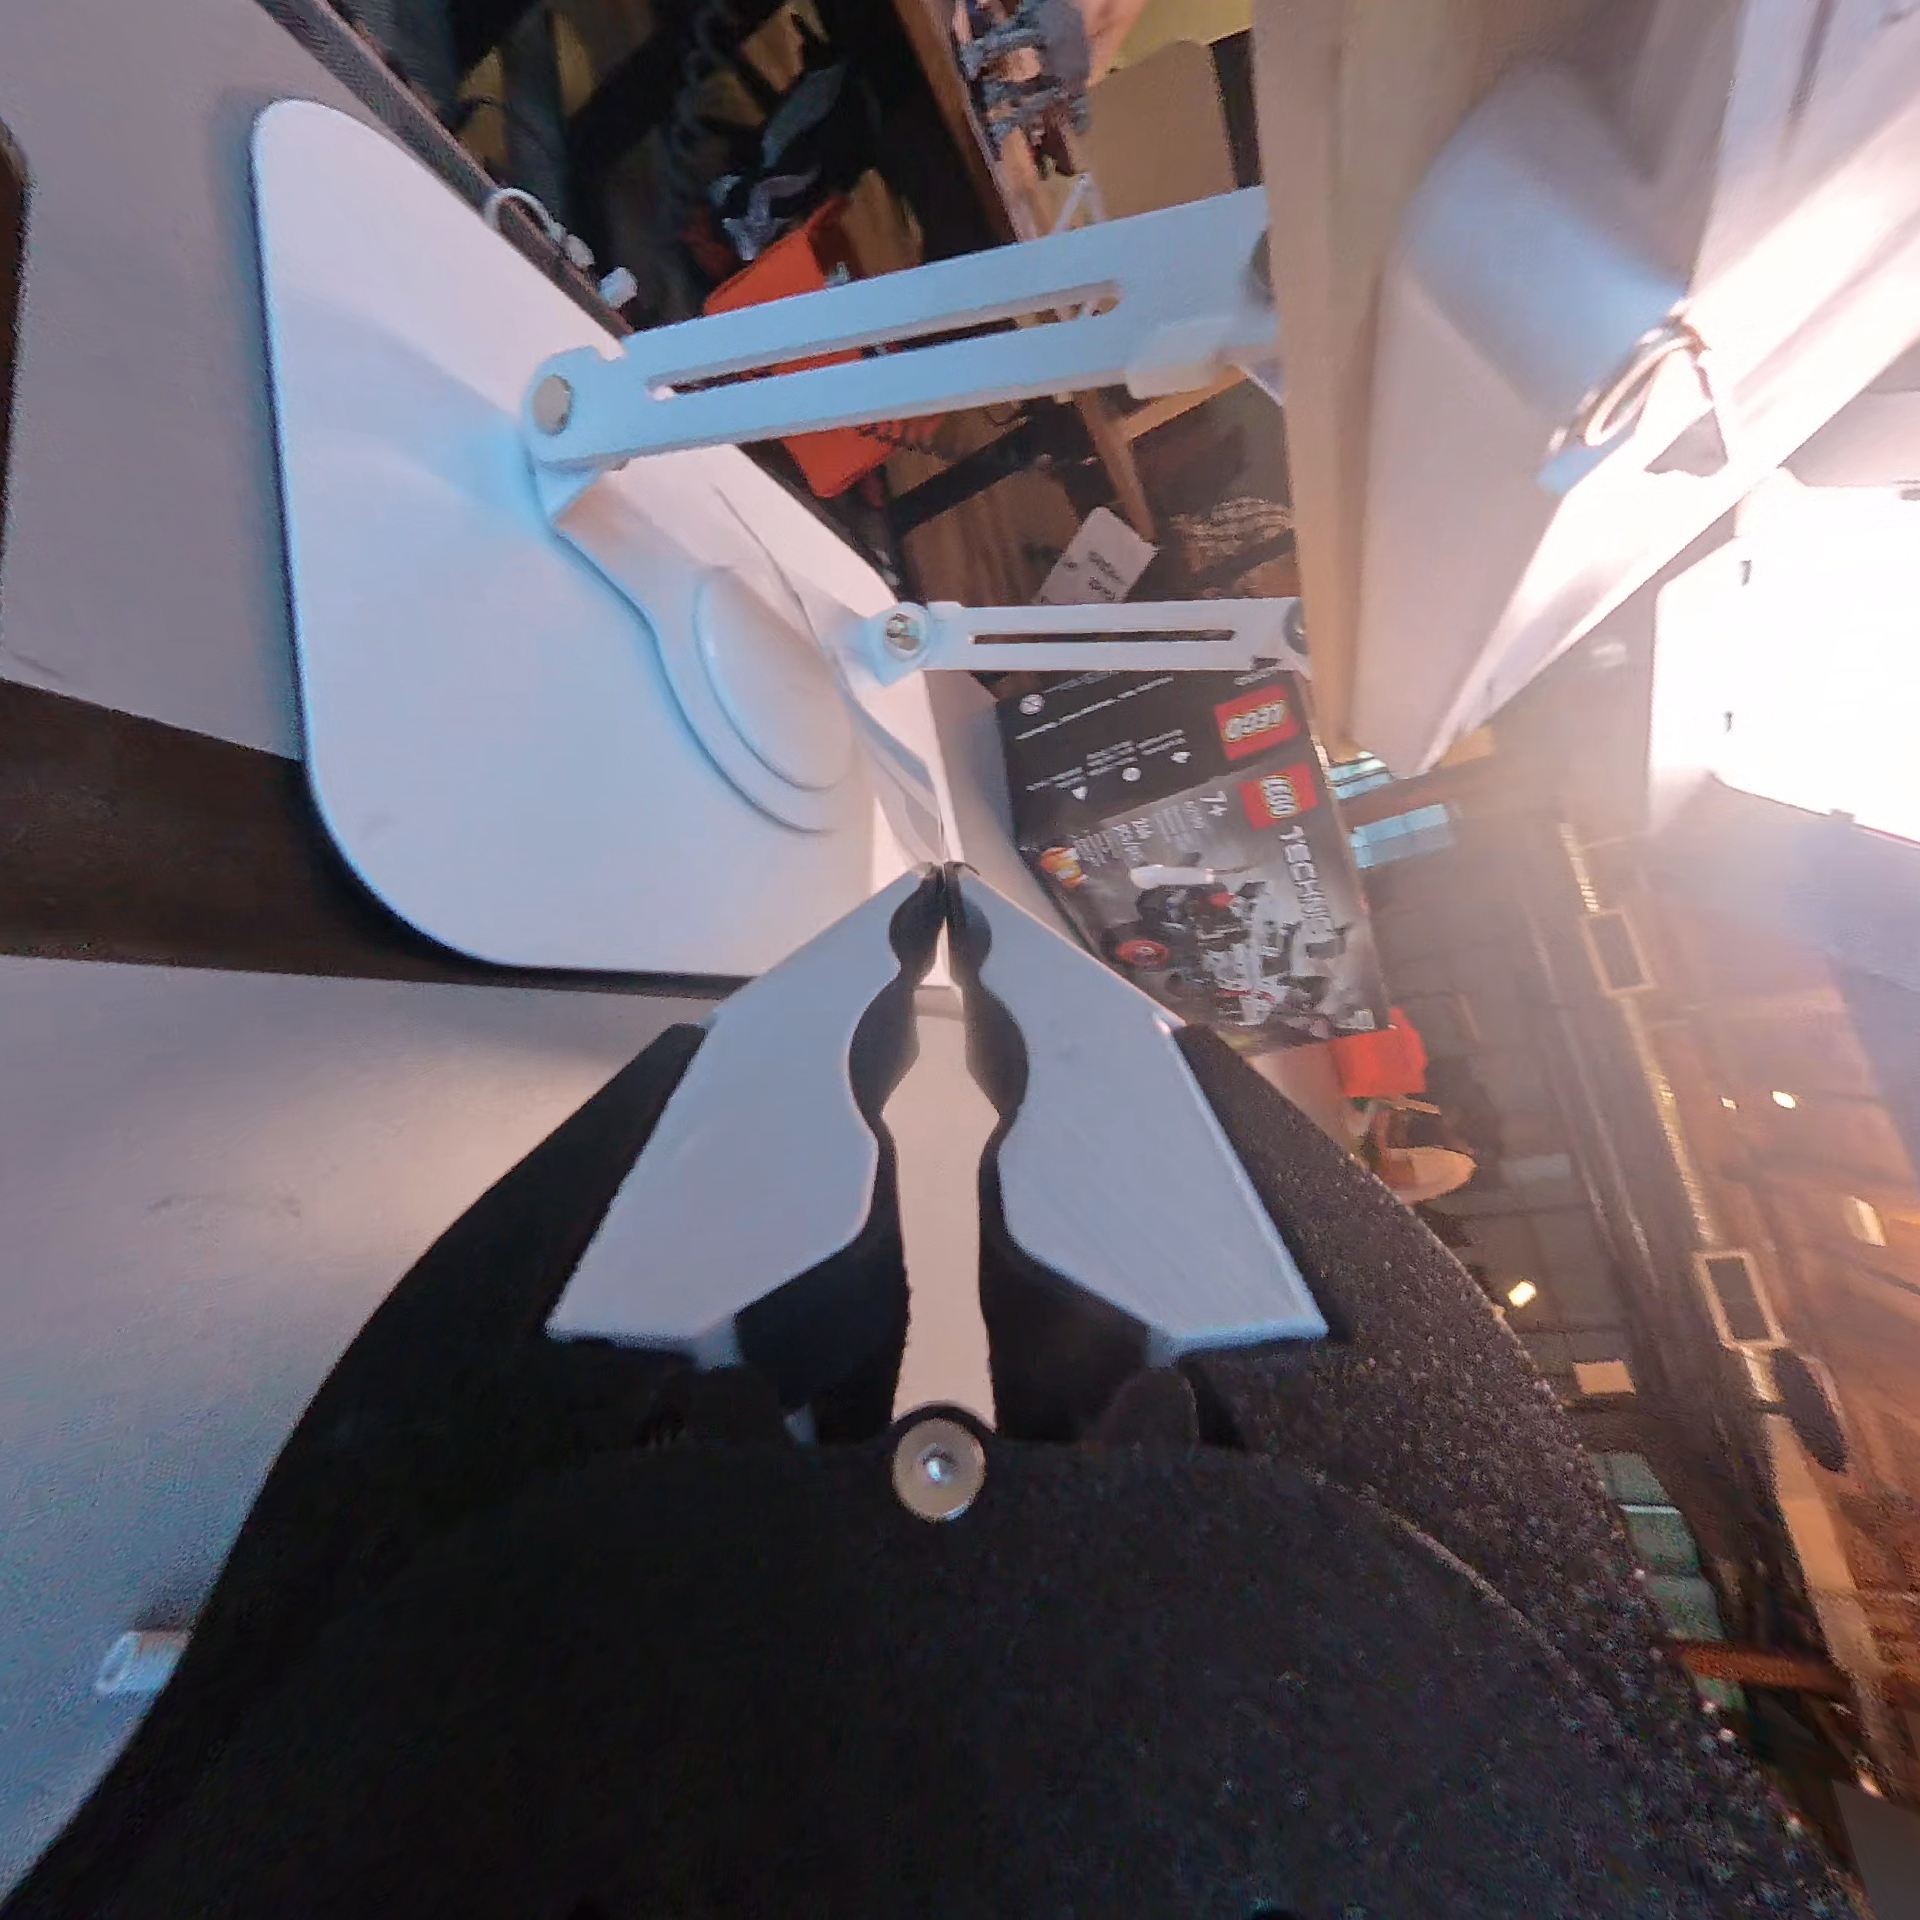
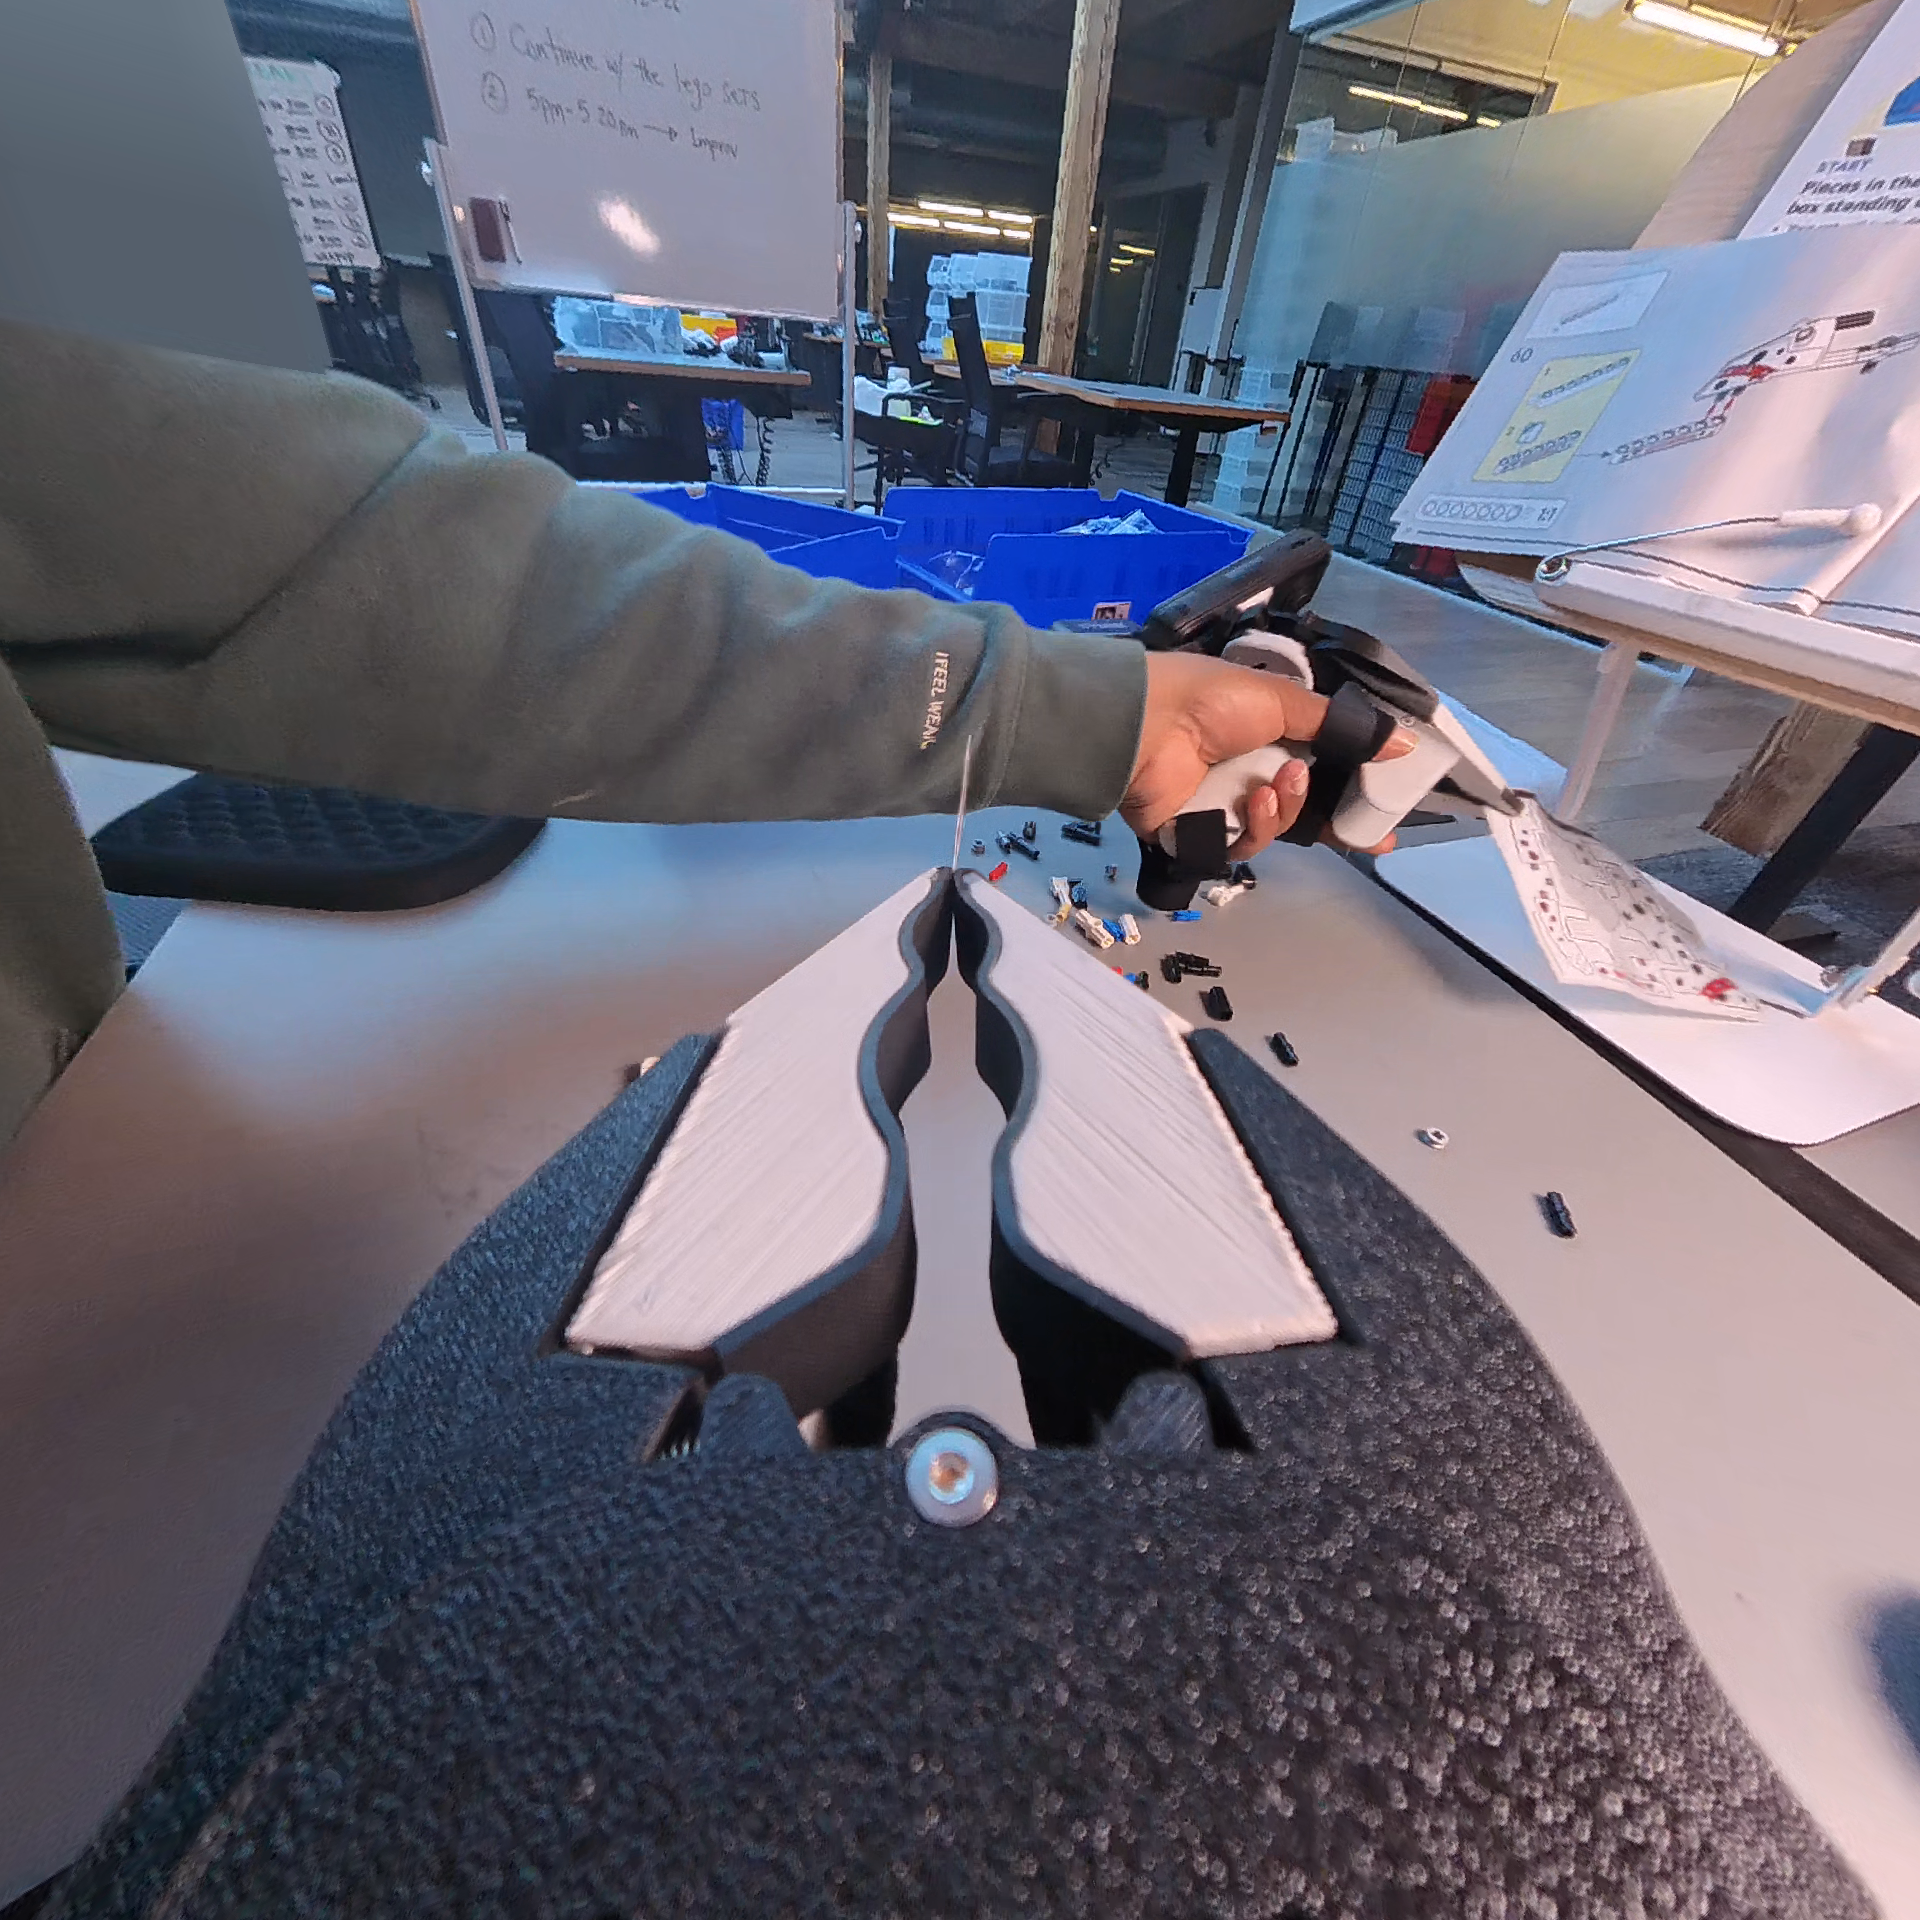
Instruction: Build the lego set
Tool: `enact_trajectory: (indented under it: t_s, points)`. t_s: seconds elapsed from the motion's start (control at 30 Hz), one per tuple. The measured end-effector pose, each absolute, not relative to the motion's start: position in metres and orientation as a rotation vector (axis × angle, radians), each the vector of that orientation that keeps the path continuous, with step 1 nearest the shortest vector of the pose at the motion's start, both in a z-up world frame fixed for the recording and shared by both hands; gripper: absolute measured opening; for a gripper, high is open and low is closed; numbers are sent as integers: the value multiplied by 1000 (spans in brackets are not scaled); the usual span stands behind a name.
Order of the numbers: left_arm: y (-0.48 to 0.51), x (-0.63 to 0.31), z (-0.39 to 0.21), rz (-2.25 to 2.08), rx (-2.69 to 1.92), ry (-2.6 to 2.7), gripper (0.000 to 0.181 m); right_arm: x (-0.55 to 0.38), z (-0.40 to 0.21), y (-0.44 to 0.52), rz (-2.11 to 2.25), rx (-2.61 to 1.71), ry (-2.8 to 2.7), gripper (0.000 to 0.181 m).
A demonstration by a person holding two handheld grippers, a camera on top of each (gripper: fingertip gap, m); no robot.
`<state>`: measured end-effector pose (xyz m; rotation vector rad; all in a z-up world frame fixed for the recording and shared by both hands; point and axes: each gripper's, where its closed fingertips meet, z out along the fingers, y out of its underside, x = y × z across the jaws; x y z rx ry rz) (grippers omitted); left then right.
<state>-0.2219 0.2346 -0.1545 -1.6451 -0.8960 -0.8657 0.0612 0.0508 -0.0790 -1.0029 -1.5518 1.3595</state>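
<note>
We note two blue bins [image 2: 1081, 561] beyond the far edge of the grey table [image 2: 1351, 1195]; the right-hand one holds clear bags, contents not discernible. Loose lego pieces [image 2: 1101, 920], small pins in black, blue, red and white, lie scattered on the table ahead of the right gripper [image 2: 953, 878], whose jaws are pressed together on nothing. The left gripper [image 2: 1512, 802], held in a hand [image 2: 1216, 748] with a green sleeve, pinches the edge of an instruction page [image 2: 1600, 914] above the white stand base [image 2: 1766, 1081]; in its own view, the left gripper [image 1: 943, 871] is clamped on that thin sheet. An open instruction booklet [image 2: 1704, 395] rests on the stand. The lego box [image 1: 1195, 852] stands just behind the stand arms. Behind, we record a whiteboard [image 2: 644, 156], desks and office chairs.
</note>
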Motion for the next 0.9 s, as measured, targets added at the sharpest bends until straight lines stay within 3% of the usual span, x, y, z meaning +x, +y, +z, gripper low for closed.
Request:
enact_trajectory:
  t_s: [0.13,0.3,0.37,0.6,0.8,0.9]
  points:
    - [239,-232,-172,-748,-1731,-996,4,60,-82,51,1346,-1014,-1556,0]
    - [234,-232,-170,-620,-1795,-1020,84,59,-82,55,1324,-1024,-1546,0]
    - [226,-234,-163,-570,-1784,-1014,96,58,-82,56,1322,-1027,-1538,0]
    - [163,-218,-86,-508,-1499,-620,68,57,-76,56,1269,-975,-1502,0]
    - [70,-136,-23,-611,-1436,-86,65,47,-85,45,1047,-872,-1547,0]
    - [19,-101,-12,-539,-1413,155,52,42,-90,34,939,-795,-1574,0]
